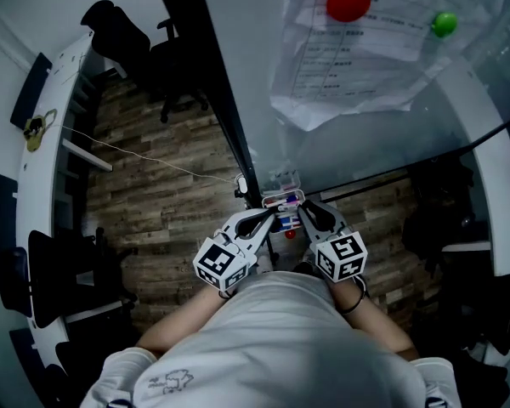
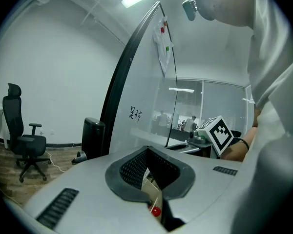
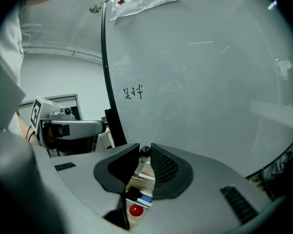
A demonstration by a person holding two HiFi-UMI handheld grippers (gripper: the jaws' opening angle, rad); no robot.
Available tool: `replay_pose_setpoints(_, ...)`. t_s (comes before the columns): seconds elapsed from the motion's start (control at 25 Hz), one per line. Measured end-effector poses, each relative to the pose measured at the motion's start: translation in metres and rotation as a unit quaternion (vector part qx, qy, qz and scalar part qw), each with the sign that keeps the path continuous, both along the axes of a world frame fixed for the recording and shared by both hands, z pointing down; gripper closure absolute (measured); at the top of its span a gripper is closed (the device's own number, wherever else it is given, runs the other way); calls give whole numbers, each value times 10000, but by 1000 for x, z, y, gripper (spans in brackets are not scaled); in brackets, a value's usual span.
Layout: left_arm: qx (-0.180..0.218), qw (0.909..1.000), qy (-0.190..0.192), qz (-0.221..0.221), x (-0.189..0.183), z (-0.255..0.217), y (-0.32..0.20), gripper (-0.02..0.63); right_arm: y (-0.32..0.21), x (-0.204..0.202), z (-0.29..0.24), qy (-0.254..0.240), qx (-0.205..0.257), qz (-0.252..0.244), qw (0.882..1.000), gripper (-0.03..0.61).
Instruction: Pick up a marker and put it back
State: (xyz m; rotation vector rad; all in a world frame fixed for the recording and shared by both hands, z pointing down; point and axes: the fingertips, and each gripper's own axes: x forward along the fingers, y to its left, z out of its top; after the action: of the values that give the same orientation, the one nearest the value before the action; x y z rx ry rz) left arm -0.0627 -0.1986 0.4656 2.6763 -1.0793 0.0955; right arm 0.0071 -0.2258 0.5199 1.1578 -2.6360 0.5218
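Observation:
A small marker tray hangs at the bottom of the glass whiteboard, with several markers in it. Both grippers meet just below the tray, in front of my chest. My right gripper is shut on a white marker with a black cap; the cap sits between the fingertips, over the tray. My left gripper is shut with nothing held. Through the gap behind its tips I see a cream end of the tray.
A red magnet sits under the tray. Papers hang high on the board under a red magnet and a green magnet. An office chair and a dark bin stand left on the wood floor.

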Motion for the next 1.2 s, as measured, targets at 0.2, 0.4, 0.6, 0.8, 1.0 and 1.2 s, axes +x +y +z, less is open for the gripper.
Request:
replay_pose_setpoints(0.2,145,9999,50,74,-5,-9,1,607,3,-3,-14,39,170,84,9998,502)
replay_pose_setpoints(0.4,284,9994,101,159,-10,-19,1,607,4,-3,-30,74,370,188,9991,502)
replay_pose_setpoints(0.6,443,9985,113,308,-13,-28,3,607,11,-5,-53,-13,535,300,9981,502)
replay_pose_setpoints(0.8,572,9976,114,375,-17,-36,4,607,15,-5,-80,-50,889,451,9950,502)
replay_pose_setpoints(1.0,666,9965,99,501,-16,-41,8,607,20,0,-88,-79,1007,652,9927,502)
replay_pose_setpoints(1.2,737,9954,112,598,-15,-44,13,607,25,3,-90,-132,1023,775,9916,502)
